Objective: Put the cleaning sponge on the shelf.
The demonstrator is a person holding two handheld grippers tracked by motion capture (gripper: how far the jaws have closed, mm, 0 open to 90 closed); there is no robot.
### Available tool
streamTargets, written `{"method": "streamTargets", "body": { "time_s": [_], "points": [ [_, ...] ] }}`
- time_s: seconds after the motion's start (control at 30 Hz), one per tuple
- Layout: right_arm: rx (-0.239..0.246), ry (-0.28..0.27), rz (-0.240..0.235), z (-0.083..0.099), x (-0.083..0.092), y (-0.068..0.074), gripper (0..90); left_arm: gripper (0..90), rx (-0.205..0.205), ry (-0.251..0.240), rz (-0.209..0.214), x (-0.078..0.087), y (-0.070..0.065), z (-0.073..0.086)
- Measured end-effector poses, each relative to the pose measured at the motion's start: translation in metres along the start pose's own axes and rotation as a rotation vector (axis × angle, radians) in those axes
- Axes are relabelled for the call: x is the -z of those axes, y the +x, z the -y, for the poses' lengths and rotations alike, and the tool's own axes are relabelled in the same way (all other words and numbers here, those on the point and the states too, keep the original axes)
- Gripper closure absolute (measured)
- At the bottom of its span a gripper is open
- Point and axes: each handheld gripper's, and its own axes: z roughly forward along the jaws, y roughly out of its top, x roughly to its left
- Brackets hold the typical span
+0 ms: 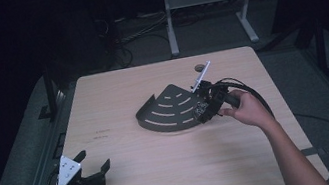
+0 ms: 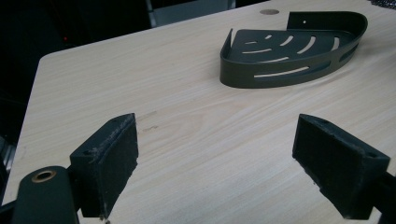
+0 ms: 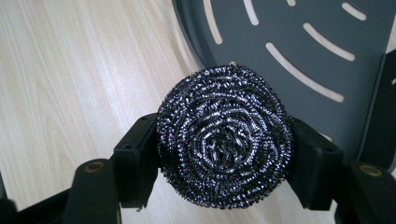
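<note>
My right gripper (image 3: 224,140) is clamped on a steel wool scourer (image 3: 224,137), one jaw pressing each side of the round coil. In the high view it sits at the near right edge of the dark corner shelf (image 1: 168,109), a quarter-round slotted tray lying near the middle of the tabletop (image 1: 131,179). In the right gripper view the scourer hangs partly above the tray's slotted floor and partly above bare wood.

My left gripper (image 2: 219,154) has its jaws wide apart with nothing between them, resting near the tabletop's near left corner, well apart from the shelf.

The risks I see: the scourer is springy, so when I let go it may bounce or roll, and released this close to the edge it could fall outside the tray. Loose wire strands may snag on my pads and drag the scourer back out as I withdraw. If I come in too low, my jaw could catch the raised rim and shove the light shelf across the wood, since my left gripper is not steadying it.
</note>
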Motion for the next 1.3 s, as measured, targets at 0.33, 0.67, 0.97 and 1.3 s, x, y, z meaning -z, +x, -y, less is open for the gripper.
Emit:
{"method": "streamTargets", "body": {
  "time_s": [0.33, 0.67, 0.97, 1.3],
  "points": [
    [-0.003, -0.010, -0.012, -0.013, -0.004, -0.005, 33.3, 13.8, -0.001, -0.002, 0.000, 0.000, 0.000, -0.001],
    [-0.006, -0.010, -0.003, -0.025, -0.008, -0.010, 33.4, 13.8, 0.003, -0.003, 0.001, 0.000, 0.000, 0.000],
    [-0.017, -0.009, -0.013, -0.035, -0.014, -0.016, 33.3, 13.7, 0.000, -0.004, 0.002, 0.001, 0.001, 0.000],
    [-0.045, 0.009, -0.012, -0.042, -0.030, -0.026, 33.2, 13.7, -0.001, -0.003, 0.003, 0.000, 0.000, -0.001]
  ]
}}
